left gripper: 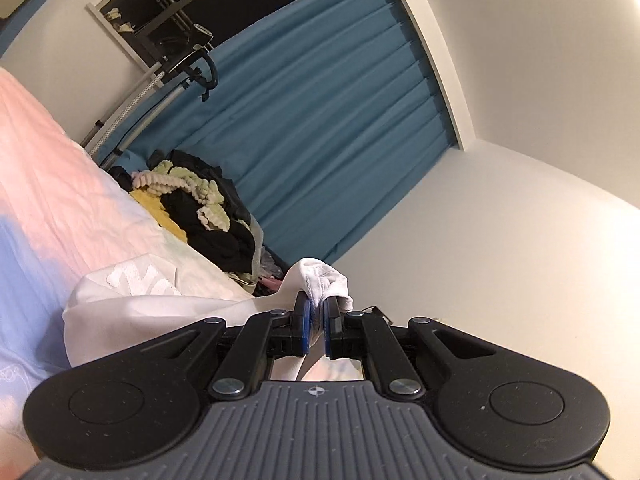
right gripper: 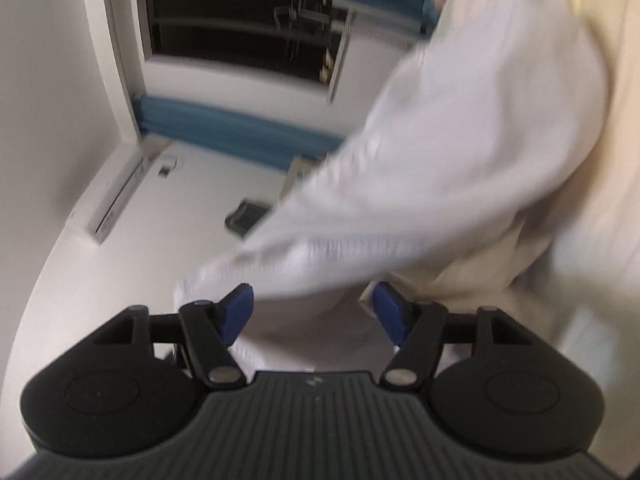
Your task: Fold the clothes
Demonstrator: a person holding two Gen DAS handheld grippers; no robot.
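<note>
Left gripper (left gripper: 316,304) clenched on a bunched edge of the white garment (left gripper: 160,304), blue pads (left gripper: 305,320) pinching the cloth. Garment trailing from there down onto the pastel bedsheet (left gripper: 60,200). Beyond the garment, at the bed's far edge, a clothes pile (left gripper: 200,204) before the blue curtain (left gripper: 320,128). Right gripper (right gripper: 312,312) released, fingers spread wide, blurred white garment (right gripper: 440,160) draped between and past them.

Garment (left gripper: 168,304) draped over the bed (left gripper: 60,184), one end pinched in the left hand-held gripper (left gripper: 316,312). Clothes pile (left gripper: 200,204) farther along the bed edge, curtain (left gripper: 320,128) behind. Garment's sleeve (right gripper: 400,184) across the wide-apart right hand-held gripper (right gripper: 312,312).
</note>
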